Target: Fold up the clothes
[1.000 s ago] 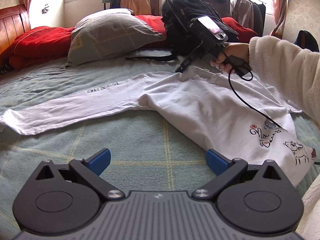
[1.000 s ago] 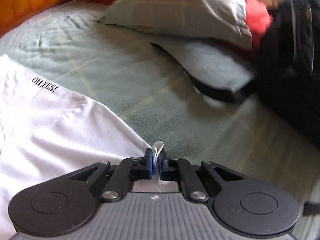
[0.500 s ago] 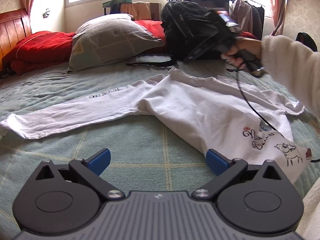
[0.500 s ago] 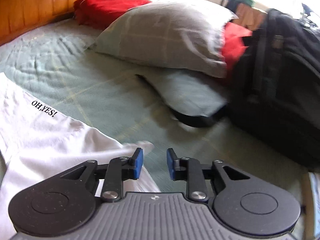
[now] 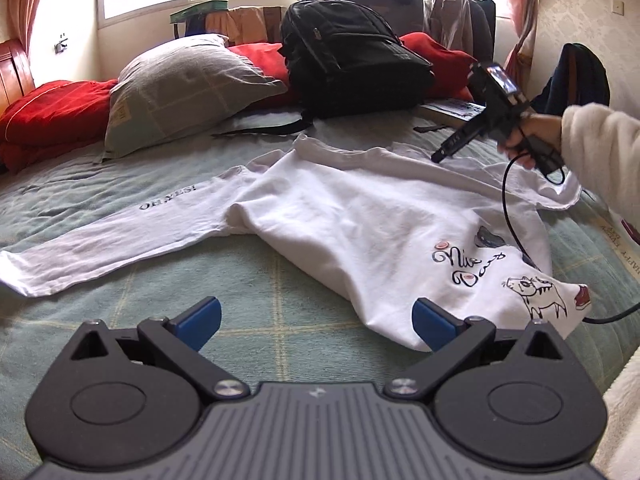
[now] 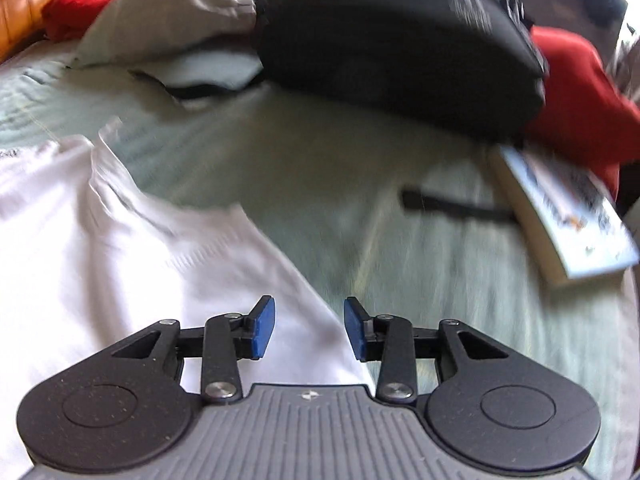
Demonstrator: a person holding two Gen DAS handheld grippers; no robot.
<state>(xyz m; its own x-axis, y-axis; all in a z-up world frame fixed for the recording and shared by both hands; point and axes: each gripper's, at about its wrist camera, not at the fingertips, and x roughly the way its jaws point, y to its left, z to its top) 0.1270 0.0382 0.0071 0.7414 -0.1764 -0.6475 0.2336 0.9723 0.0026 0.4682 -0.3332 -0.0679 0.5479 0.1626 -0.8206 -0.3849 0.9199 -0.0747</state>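
A white long-sleeved shirt [image 5: 360, 224] lies spread on the green checked bedcover [image 5: 256, 312], one sleeve printed "OH,YES!" stretched to the left, a cartoon print near the right hem. My left gripper [image 5: 316, 322] hovers open above the bedcover just before the shirt's near edge, nothing between its blue pads. My right gripper [image 5: 438, 156], held by a hand in a fluffy white sleeve, hangs over the shirt's far right shoulder. In the right wrist view the right gripper [image 6: 310, 330] is above the shirt [image 6: 120, 248] edge; its jaws are opening and empty.
A black backpack [image 5: 352, 68], a grey pillow [image 5: 180, 88] and red bedding [image 5: 48, 116] crowd the head of the bed. A book [image 6: 568, 216] and a black strap [image 6: 452, 204] lie at the far right. A cable [image 5: 512, 216] trails over the shirt.
My right gripper let go of the pinched white fabric, opened, and swung right along the shirt's far edge. The left gripper shifted slightly and stayed open.
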